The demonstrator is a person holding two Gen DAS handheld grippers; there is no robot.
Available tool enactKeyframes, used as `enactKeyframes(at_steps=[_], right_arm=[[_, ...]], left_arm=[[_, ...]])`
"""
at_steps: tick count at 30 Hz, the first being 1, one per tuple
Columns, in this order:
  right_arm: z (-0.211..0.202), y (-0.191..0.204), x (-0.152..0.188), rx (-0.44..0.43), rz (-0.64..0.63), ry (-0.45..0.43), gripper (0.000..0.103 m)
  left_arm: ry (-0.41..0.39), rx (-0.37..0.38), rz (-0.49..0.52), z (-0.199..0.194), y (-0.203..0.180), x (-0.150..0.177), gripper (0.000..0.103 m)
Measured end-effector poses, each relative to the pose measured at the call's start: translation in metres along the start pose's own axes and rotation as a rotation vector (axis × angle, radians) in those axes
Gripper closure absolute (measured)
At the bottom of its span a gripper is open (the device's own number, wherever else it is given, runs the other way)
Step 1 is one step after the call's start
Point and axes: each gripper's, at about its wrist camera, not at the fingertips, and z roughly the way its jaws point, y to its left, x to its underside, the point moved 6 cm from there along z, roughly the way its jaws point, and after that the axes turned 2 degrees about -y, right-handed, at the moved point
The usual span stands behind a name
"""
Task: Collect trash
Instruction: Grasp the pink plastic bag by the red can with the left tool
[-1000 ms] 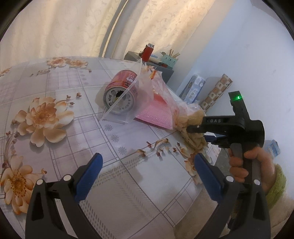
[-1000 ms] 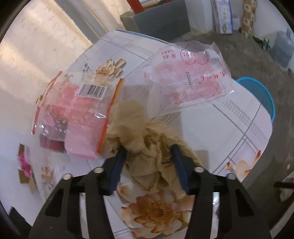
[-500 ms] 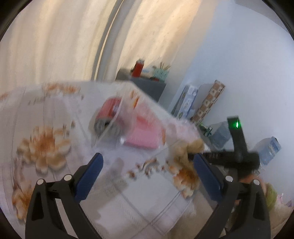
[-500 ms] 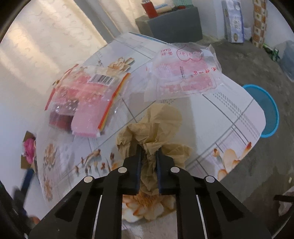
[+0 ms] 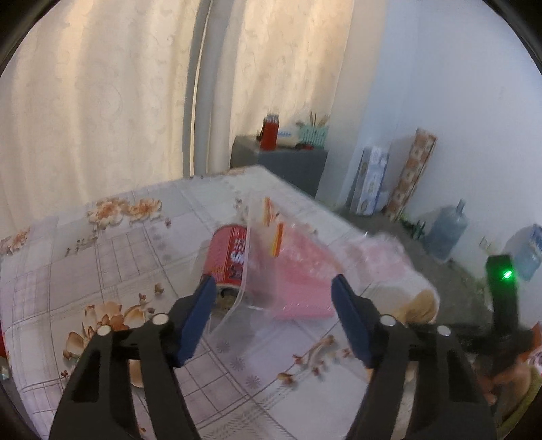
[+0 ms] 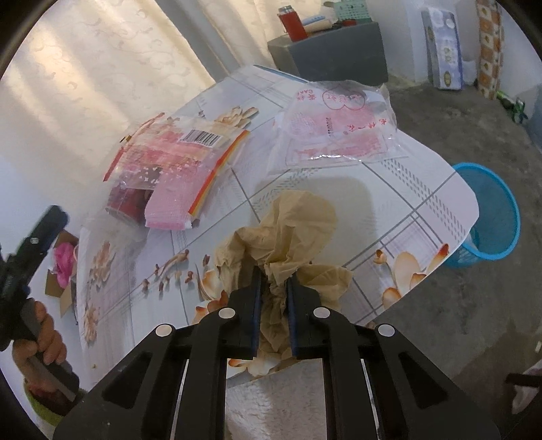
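My right gripper is shut on a crumpled brown paper wad and holds it just above the floral table. My left gripper is open and empty, close in front of a red can lying on its side and a pink plastic wrapper leaning over it. That wrapper with a barcode also shows in the right wrist view. A second clear pink wrapper lies near the table's far edge. The paper wad shows dimly in the left wrist view.
A blue mesh waste basket stands on the floor beside the table's right edge. A grey cabinet with a red flask stands behind. Boxes and water jugs line the wall. Curtains hang behind the table.
My right gripper closed on the brown paper wad and lifted it off the table. My left gripper moved forward toward the can and pink wrapper, still open.
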Motion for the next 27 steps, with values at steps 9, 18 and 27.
enactKeyframes(at_steps=[9,18,27], right_arm=[[0.005,0.002,-0.002,0.019,-0.026,-0.002,0.092],[0.004,-0.002,-0.002,0.003,-0.015,-0.011,0.092],[0.004,-0.008,-0.002,-0.029,-0.006,-0.016,0.091]], left_arm=[[-0.006,0.088,0.013,0.004,-0.01,-0.022,0.042],[0.092,0.115,0.118,0.047,-0.031,-0.053,0.054],[0.208,-0.061,0.201,0.08,-0.03,-0.037,0.065]])
